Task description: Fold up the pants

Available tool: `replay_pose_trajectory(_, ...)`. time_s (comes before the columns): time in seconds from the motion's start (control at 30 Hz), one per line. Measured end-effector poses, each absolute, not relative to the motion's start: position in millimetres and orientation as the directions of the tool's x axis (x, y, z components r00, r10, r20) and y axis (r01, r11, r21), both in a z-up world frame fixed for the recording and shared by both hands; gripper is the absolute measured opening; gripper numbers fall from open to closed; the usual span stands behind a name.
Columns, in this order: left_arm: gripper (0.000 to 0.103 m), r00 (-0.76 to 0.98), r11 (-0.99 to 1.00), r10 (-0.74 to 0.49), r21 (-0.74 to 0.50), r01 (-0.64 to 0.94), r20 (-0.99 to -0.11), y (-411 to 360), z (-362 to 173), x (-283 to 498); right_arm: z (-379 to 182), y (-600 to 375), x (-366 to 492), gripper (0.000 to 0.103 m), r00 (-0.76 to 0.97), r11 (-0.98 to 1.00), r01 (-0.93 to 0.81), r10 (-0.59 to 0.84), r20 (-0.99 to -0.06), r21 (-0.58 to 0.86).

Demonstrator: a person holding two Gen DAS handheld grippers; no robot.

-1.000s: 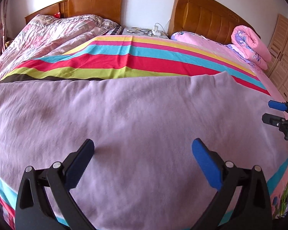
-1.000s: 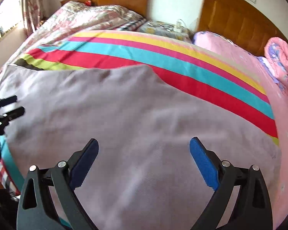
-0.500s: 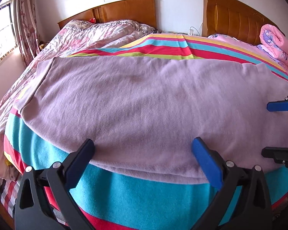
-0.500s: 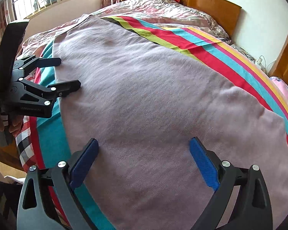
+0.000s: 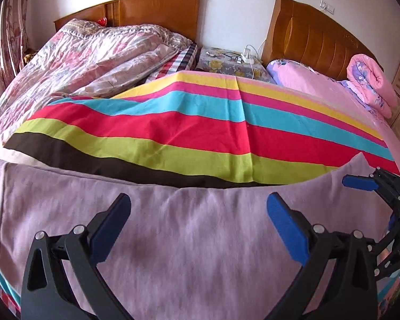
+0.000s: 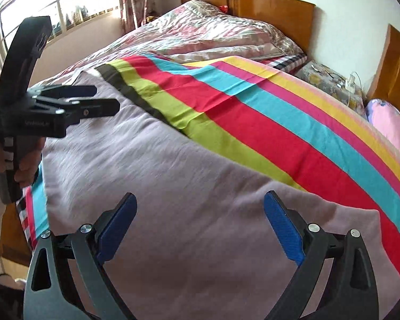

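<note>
The mauve pants [image 5: 200,240] lie spread flat across the near edge of the striped sheet; they also fill the lower part of the right wrist view [image 6: 189,213]. My left gripper [image 5: 198,210] is open and empty, hovering over the middle of the pants. It also shows in the right wrist view [image 6: 101,98] over the pants' left end. My right gripper [image 6: 200,208] is open and empty over the pants' right part. It also shows at the right edge of the left wrist view [image 5: 360,182], near the pants' far right corner.
A striped sheet [image 5: 200,133] covers the bed beyond the pants. A floral quilt [image 5: 80,61] lies at the back left, a rolled pink blanket [image 5: 368,85] at the back right. A cluttered nightstand [image 5: 229,58] sits between two wooden headboards [image 5: 152,13]. A window [image 6: 53,2] is far left.
Both views have swung: the left wrist view now looks farther up the bed with the pants' far edge in front. The right gripper has come nearer the pants' right corner. Both grippers stay open.
</note>
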State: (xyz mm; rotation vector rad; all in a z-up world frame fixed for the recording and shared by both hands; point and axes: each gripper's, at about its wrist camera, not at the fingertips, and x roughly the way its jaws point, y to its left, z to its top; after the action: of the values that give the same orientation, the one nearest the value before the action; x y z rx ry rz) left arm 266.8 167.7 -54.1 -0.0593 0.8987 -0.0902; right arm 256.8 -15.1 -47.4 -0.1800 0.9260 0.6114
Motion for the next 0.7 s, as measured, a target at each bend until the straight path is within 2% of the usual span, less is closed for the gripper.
replay_pose_trajectory(0.1, 0.102, 0.593, 1.0, -0.03, -0.022, 0.021, -0.805, 159.4, -83.1, 284.3, -62.5, -23.6, 270.6, 0.092, 0.489, 0.869, -0.493, 0.316, -0.813, 0.041)
replay_pose_trajectory(0.27, 0.102, 0.621, 0.998, -0.037, -0.065, -0.023, -0.783, 170.3, -83.1, 280.1, -54.2, -30.6, 267.6, 0.092, 0.504, 0.879, -0.47, 0.34, -0.794, 0.078)
replay_pose_trajectory(0.33, 0.102, 0.638, 0.998, -0.019, -0.055, -0.038, -0.77, 169.4, -81.5, 278.5, -47.0, -12.9, 265.5, 0.092, 0.495, 0.844, -0.525, 0.404, -0.769, 0.105)
replay_pose_trajectory(0.47, 0.102, 0.676, 0.996, 0.019, -0.044, -0.075, -0.736, 178.8, -67.5, 269.1, -59.2, 36.8, 260.0, 0.092, 0.447, 0.766, -0.642, 0.415, -0.792, 0.039)
replay_pose_trajectory(0.7, 0.102, 0.683, 0.967, 0.119, -0.07, -0.243, -0.72, 261.7, -48.2, 244.4, -60.0, 32.5, 265.4, 0.095, 0.467, 0.81, -0.585, 0.369, -0.803, 0.032)
